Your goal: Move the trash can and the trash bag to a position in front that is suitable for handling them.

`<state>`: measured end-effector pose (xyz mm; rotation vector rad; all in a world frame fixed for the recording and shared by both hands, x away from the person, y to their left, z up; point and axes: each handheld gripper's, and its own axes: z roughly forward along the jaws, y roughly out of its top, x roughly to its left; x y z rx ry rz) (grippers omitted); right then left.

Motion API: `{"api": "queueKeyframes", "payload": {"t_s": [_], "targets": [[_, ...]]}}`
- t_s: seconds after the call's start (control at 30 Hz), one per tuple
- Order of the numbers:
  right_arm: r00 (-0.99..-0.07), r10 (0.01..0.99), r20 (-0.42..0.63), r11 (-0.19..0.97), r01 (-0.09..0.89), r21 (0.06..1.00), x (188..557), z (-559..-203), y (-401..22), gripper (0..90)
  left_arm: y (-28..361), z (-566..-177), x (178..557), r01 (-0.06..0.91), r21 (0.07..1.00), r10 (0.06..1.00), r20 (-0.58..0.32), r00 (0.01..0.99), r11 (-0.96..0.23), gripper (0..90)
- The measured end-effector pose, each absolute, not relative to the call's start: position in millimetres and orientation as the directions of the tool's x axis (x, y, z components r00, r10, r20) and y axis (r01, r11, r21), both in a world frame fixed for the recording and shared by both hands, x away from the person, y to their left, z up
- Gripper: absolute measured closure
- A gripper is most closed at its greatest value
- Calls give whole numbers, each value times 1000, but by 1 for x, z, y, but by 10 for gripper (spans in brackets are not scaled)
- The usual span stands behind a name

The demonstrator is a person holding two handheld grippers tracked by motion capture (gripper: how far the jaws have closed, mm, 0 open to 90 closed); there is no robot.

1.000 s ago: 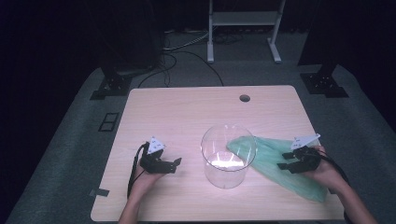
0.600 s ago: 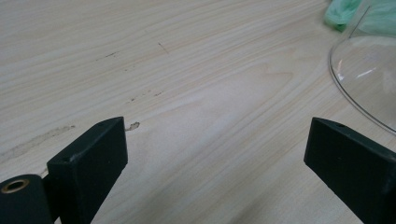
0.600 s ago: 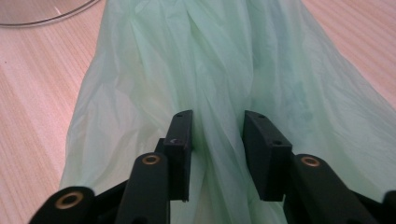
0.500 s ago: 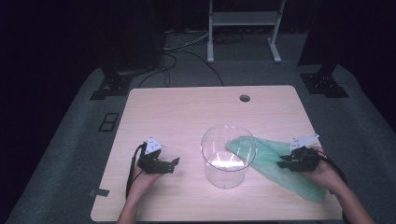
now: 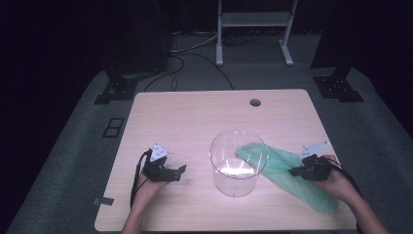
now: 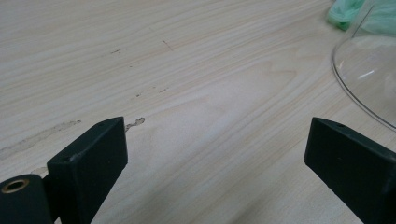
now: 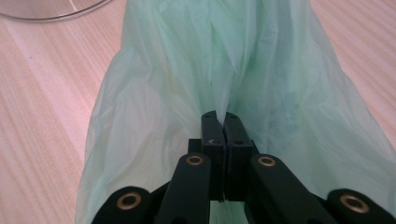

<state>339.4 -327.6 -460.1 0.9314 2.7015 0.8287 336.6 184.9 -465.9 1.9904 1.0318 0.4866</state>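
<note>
- 1 clear container (image 5: 237, 163) stands on the table (image 5: 195, 117), betw. the two grippers; nothing lies inside it, bare table shows thru the bottom.
- 1 green plastic bag (image 5: 292, 175) lies flat on the table; one end touches the container's wall on the R gripper's side, the rest runs under and past the R fingers.
- R gripper (image 5: 297, 171): jaws have just been closing, now pressed together w/ a fold of the bag pinched betw. the pads, seen close in the right gripper view (image 7: 223, 122).
- L gripper (image 5: 179, 169): jaws wide apart, holding nothing; bare wood betw. the fingers (image 6: 93, 154), container rim just beyond the far finger.
- Count: 1 container, 1 bag, 2 grippers.
</note>
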Motion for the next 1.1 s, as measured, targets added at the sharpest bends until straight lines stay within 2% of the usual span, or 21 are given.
{"api": "queueKeyframes", "payload": {"t_s": [0.4, 1.1], "targets": [[-804, 589, 79, 641, 525, 560, 337, -444, -331, 900, 185, -468, 338, 490, 805, 805, -26, 592, -335, 47], [-821, 562, 100, 604, 490, 629, 327, -381, -354, 900, 185, -469, 338, 494, 803, 809, -26, 587, -333, 46]]}}
